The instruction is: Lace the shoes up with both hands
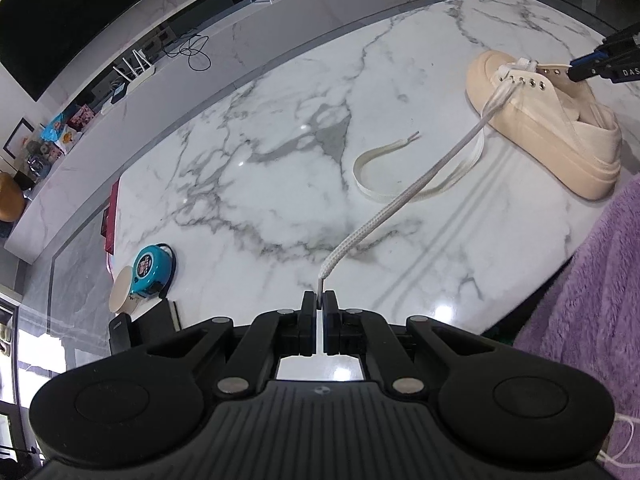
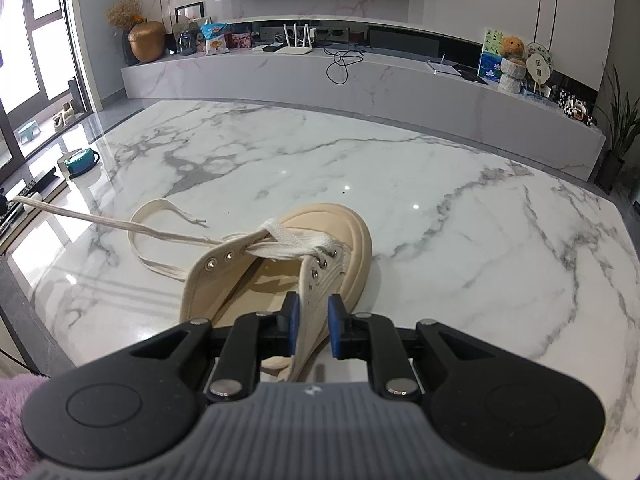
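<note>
- The shoe [image 1: 552,120] is set on its sole on the marble counter [image 1: 260,184]; in the right wrist view the toe points away from the right gripper [image 2: 313,330], and the long axis runs from the heel near that gripper out to the toe.
- The left gripper [image 1: 319,304] is clamped on the lace tip [image 1: 320,285], well apart from the shoe, and the lace [image 1: 404,196] is drawn taut back to the front eyelets.
- The right gripper is narrowed onto the eyelet flap [image 2: 314,300], which appears pinched between its blue pads; the hold is judged firm but cannot be confirmed.
- Risk: should the flap slip, a further pull would likely drag or tip the shoe toward the left gripper.
- Risk: the thin tip may slide from the pads under tension.
- Risk: the slack end [image 1: 384,160], lying loose just beside the shoe, could be drawn out of its eyelet or snagged.
</note>
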Motion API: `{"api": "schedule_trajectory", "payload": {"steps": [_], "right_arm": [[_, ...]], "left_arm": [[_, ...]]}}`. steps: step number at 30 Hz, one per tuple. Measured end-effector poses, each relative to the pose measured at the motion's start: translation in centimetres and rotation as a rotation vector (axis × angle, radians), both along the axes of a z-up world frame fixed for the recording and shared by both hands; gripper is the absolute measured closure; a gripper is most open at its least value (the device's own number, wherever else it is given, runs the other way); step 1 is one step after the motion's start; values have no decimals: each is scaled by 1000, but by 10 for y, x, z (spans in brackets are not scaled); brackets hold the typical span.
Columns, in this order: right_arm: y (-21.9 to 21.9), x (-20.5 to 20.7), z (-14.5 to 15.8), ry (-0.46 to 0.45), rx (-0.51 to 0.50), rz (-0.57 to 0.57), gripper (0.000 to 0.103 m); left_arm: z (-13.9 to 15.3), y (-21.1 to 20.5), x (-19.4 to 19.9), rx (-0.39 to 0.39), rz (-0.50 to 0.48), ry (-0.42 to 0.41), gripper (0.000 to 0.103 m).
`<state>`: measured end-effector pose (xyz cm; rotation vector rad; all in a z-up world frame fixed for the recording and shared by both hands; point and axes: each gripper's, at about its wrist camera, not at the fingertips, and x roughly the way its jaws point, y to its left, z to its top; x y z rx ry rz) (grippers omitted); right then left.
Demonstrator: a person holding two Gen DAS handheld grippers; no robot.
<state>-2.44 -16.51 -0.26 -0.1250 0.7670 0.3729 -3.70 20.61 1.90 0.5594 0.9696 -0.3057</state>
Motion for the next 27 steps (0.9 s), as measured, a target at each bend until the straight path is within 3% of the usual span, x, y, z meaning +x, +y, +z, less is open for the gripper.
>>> {"api": "schedule_trajectory", "payload": {"steps": [10,13,14,17,21,27], "right_arm": [[0,2,0,6,4,-1,86],[0,2,-1,10,6,-5,85],[-1,2,-1,9,7,-6,85],[-1,2,-1,7,13,-5,85],[0,4,-1,4,23,10,85],[-2,11,-6,42,56,26,85]], "left_arm": [[-51,-42,23,-6,-88,101,102],[-63,-48,29,-9,-98,133,99],[-65,-49,32,-14,-97,139,93],[-66,-51,43,-35,-84,127,79],[-63,-62,67,-87,-76,78,79],[-77,-105,105,-54,-172,43,79]]}}
